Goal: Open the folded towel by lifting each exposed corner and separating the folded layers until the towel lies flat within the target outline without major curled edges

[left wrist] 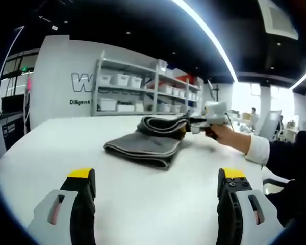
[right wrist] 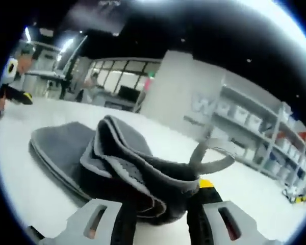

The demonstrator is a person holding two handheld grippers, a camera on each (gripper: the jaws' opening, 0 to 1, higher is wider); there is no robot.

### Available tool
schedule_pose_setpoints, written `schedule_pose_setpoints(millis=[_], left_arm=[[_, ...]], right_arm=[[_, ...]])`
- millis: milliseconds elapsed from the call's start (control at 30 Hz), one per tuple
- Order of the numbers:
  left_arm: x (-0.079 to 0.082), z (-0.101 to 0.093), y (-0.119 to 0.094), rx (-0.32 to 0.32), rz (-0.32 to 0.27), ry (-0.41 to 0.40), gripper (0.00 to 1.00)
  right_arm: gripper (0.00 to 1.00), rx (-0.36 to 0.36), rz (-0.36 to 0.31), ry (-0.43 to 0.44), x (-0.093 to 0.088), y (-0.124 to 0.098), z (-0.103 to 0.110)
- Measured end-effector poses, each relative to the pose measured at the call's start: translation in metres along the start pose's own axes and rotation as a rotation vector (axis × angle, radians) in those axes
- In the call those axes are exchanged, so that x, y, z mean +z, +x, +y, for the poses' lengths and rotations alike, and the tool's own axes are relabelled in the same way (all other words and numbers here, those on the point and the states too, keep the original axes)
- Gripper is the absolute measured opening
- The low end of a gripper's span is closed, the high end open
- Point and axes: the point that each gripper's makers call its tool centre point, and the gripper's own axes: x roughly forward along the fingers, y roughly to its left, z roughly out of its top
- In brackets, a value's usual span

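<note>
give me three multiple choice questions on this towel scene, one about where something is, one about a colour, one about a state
1. Where does the towel lie?
A. on the white table
B. on the shelving unit
C. on the floor

2. What colour is the towel?
A. red
B. grey
C. yellow

3. What is the right claw doing?
A. hanging open above the table
B. shut on a raised fold of the towel
C. resting on a storage bin

Answers:
1 A, the towel sits on the white tabletop, with the shelves far behind.
2 B, its cloth is dark grey in both views.
3 B, towel layers are bunched between its jaws, while the left claw stands open, clear of the cloth.
</note>
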Motion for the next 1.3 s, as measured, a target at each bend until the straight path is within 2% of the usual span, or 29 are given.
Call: schedule_pose_setpoints(millis=[133, 233, 300, 467, 500, 533, 633, 767, 1033, 1100, 1200, 1300], left_arm=[[0.001, 0.0, 0.0, 0.002, -0.005, -0.007, 0.98], [0.001, 0.001, 0.0, 0.001, -0.007, -0.008, 0.98], [0.001, 0.001, 0.0, 0.002, -0.006, -0.008, 0.98], [0.0, 0.001, 0.0, 0.002, -0.005, -0.008, 0.98], [0.0, 0.0, 0.0, 0.0, -0.005, -0.008, 0.98], [0.0, 0.0, 0.0, -0.001, -0.005, -0.008, 0.98], [0.001, -0.001, 0.0, -0.003, -0.006, -0.008, 0.98], [0.001, -0.001, 0.0, -0.001, -0.006, -0.007, 0.98], [0.001, 0.001, 0.0, -0.001, -0.006, -0.006, 0.98], [0.001, 0.001, 0.0, -0.001, -0.004, -0.006, 0.98], [0.001, 0.0, 0.0, -0.006, -0.005, -0.005, 0.98], [0.001, 0.0, 0.001, -0.009, -0.005, -0.005, 0.98]], right_arm=[[0.12, 0.011, -0.014, 0.076, 0.002, -0.001, -0.001], [0.11, 0.018, -0.024, 0.189, 0.0, -0.002, -0.004], [0.11, 0.029, -0.037, 0.327, -0.003, -0.003, -0.008], [0.11, 0.055, -0.058, 0.762, -0.021, -0.006, -0.025], [0.11, 0.057, -0.041, 0.821, -0.028, -0.008, -0.026], [0.11, 0.06, -0.036, 0.841, -0.031, -0.01, -0.027], [0.11, 0.029, -0.042, 0.809, -0.033, -0.015, -0.031], [0.12, 0.024, -0.038, 0.789, -0.031, -0.019, -0.025], [0.23, -0.014, -0.015, 0.745, -0.038, -0.021, -0.029], [0.25, -0.026, -0.005, 0.682, -0.039, -0.022, -0.031], [0.32, -0.066, 0.025, 0.531, -0.04, -0.022, -0.036], [0.36, -0.072, 0.025, 0.448, -0.035, -0.023, -0.037]])
